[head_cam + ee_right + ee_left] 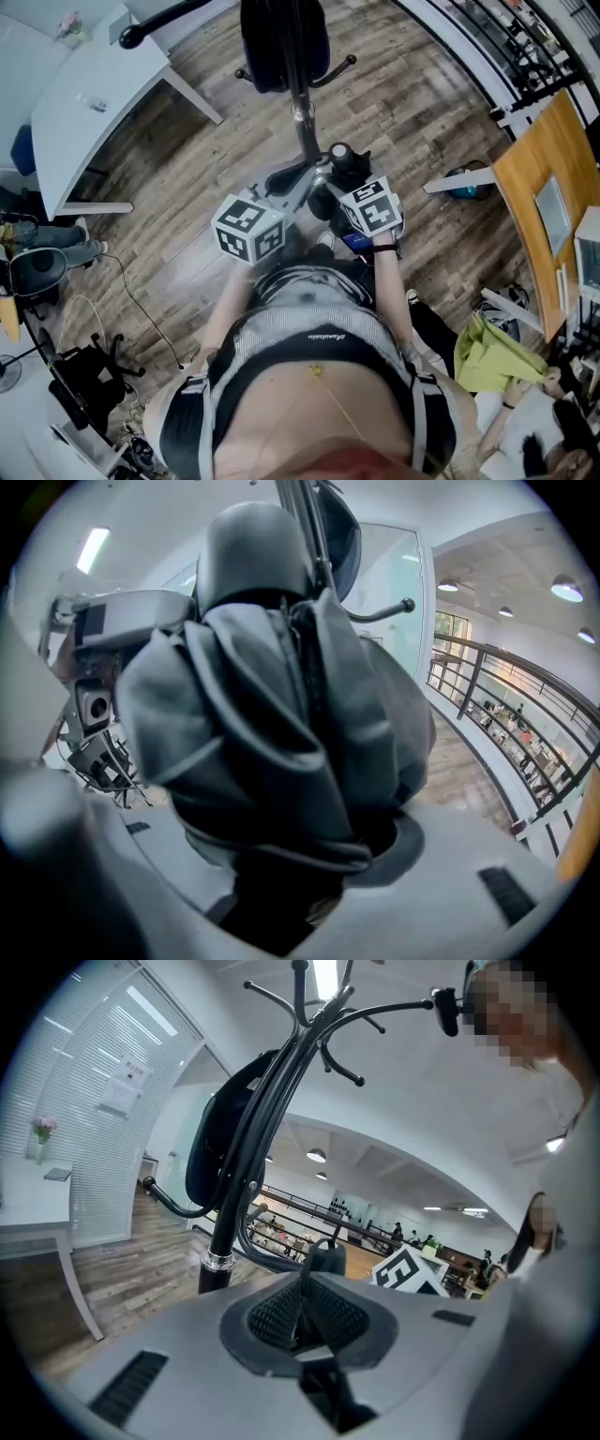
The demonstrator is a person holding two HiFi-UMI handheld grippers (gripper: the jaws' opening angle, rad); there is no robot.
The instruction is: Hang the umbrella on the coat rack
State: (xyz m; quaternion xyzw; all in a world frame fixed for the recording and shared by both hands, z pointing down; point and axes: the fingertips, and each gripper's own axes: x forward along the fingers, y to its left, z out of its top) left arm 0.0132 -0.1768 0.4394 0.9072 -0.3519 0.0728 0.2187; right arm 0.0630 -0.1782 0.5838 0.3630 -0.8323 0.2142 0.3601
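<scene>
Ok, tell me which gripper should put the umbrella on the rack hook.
Left, probably: the left gripper pinches the strap loop and looks up at the coat rack. The right gripper only clamps the folded umbrella.

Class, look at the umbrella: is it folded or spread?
Folded: the umbrella is bunched in tight pleats in the right gripper.

The left gripper (302, 1299) has its jaws nearly together, pinching what looks like a thin black strap (307, 1265). Beyond stands the black coat rack (246, 1162), with a dark bag (211, 1147) hanging on it.
</scene>
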